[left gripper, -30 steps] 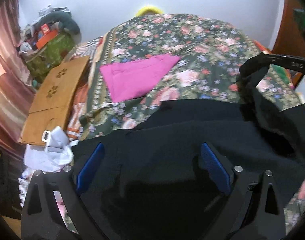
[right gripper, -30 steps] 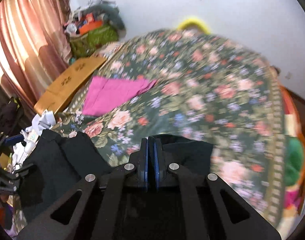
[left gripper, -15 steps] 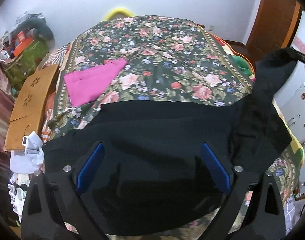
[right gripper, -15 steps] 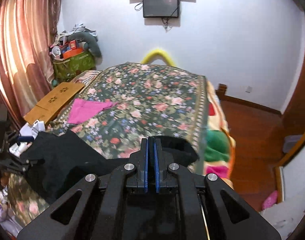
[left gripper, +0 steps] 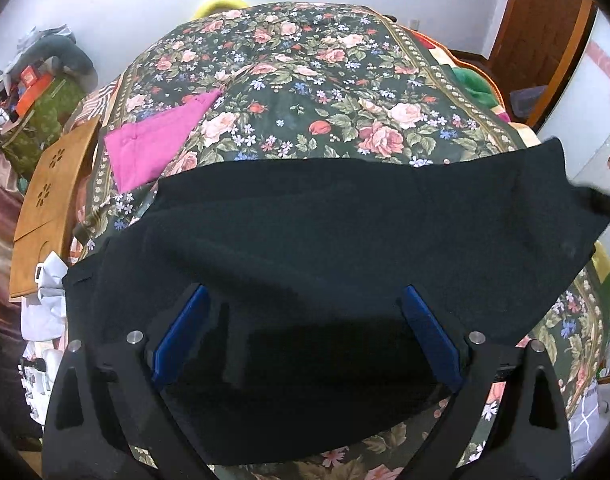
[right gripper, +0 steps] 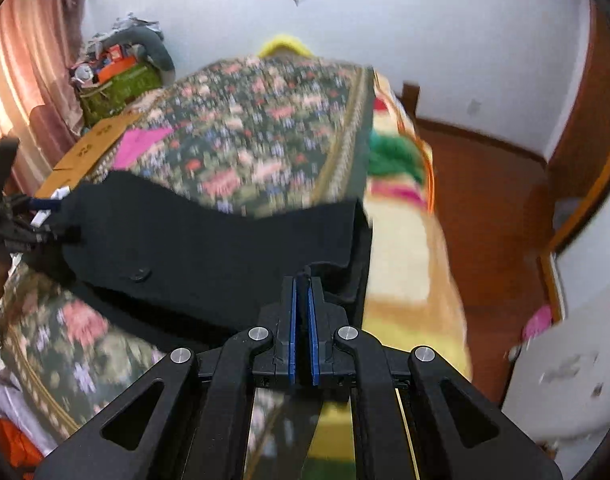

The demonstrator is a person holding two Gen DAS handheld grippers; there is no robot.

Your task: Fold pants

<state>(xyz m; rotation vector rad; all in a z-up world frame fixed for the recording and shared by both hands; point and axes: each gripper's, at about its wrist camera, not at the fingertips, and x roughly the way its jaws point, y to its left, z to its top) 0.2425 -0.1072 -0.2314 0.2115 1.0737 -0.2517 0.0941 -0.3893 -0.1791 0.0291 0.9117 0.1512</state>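
The black pants are stretched out flat above the flowered bed cover. In the left wrist view my left gripper is open, its blue pads wide apart over the near part of the cloth. In the right wrist view my right gripper is shut on the pants' right-hand edge and holds it up above the bed's right side. The left gripper shows at the far left there, by the other end of the pants.
A folded pink cloth lies on the left of the bed. A brown cardboard box and white items sit off the bed's left edge. A cluttered pile stands by the curtain. Wooden floor lies right of the bed.
The right gripper has swung the pants' end out to the right, so the cloth went from bunched to stretched wide. The left gripper stays open.
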